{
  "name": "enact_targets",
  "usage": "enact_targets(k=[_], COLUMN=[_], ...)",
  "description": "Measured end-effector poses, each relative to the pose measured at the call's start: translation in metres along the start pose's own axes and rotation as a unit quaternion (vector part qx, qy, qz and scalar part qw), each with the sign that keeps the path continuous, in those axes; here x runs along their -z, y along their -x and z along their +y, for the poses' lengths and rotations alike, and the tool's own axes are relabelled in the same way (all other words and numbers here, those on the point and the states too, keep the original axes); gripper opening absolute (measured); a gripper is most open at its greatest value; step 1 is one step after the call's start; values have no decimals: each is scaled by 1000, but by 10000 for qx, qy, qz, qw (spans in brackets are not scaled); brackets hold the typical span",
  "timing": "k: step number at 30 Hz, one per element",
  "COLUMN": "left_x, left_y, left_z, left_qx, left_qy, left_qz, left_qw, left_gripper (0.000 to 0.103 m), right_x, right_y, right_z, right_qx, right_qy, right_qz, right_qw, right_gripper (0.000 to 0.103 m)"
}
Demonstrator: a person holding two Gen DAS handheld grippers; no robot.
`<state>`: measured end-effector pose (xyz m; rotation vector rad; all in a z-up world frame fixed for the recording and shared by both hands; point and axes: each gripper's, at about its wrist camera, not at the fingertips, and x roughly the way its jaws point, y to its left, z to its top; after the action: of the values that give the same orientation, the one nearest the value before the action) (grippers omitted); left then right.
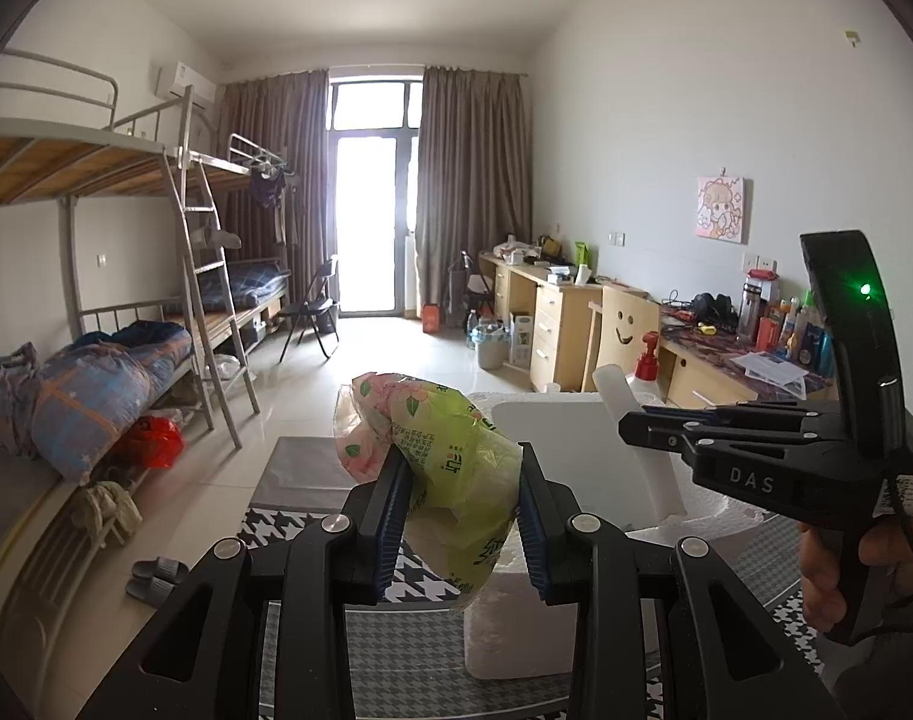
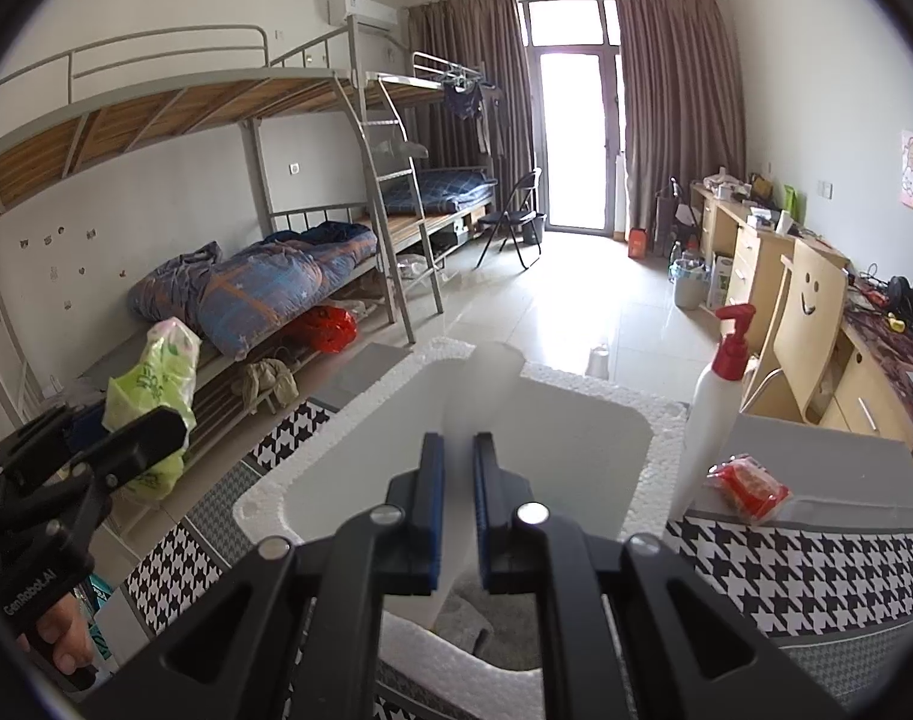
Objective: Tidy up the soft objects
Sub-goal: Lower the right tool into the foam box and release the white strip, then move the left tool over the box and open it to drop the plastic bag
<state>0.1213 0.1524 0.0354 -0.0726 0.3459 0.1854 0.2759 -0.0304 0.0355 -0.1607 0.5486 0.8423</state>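
My left gripper [image 1: 463, 463] is shut on a crinkly green and pink plastic pack [image 1: 438, 438], held in the air in front of a white foam box [image 1: 510, 630]. From the right wrist view the pack [image 2: 150, 378] hangs at the far left, above the left gripper [image 2: 168, 429]. My right gripper [image 2: 458, 441] is shut on a thin white foam panel [image 2: 486, 384] that stands on edge over the open foam box [image 2: 594, 387]. The left wrist view shows the right gripper [image 1: 627, 423] holding that panel [image 1: 657, 480]. Grey cloth [image 2: 462, 618] lies at the bottom of the box.
The box stands on a houndstooth-patterned cloth [image 2: 816, 564]. A white pump bottle with a red top [image 2: 714, 396] and a red packet [image 2: 747, 483] sit to its right. Bunk beds [image 2: 276, 276] line the left wall, and desks [image 2: 750, 252] and a wooden chair [image 2: 810, 300] the right.
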Motion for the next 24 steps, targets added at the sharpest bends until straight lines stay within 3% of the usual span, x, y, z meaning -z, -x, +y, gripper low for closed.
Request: enact_targets(k=[12,14,16,18,20,22,24], left_x=[1,1,1,0,1,0,0], left_y=[1,0,1,0,0,-1,-1], left_z=[3,3,4,4,4,2,0], left_qx=[9,15,24,31,40,55,75], left_qy=[49,43,50,46,39,20,-10], left_qz=[0,-3,-8,-9,-14,-5,-4], left_qw=[10000,10000,10000,10000,10000,10000,10000], left_gripper=[35,35,35,35,35,35,35], right_x=[2,2,1,2,2,2,2], right_y=[-13,-14,-13,-12,-8,-2,2], right_z=[0,2,0,-2,-5,-7,-9], right_qx=[104,93,148,149,113,131,126], right_qy=[-109,-82,-126,-201,-278,-311,-323], right_qz=[169,201,158,141,88,-23,-55], right_qw=[9997,9997,9997,9996,9995,9994,9994], right_gripper=[15,27,28,36,60,66,66])
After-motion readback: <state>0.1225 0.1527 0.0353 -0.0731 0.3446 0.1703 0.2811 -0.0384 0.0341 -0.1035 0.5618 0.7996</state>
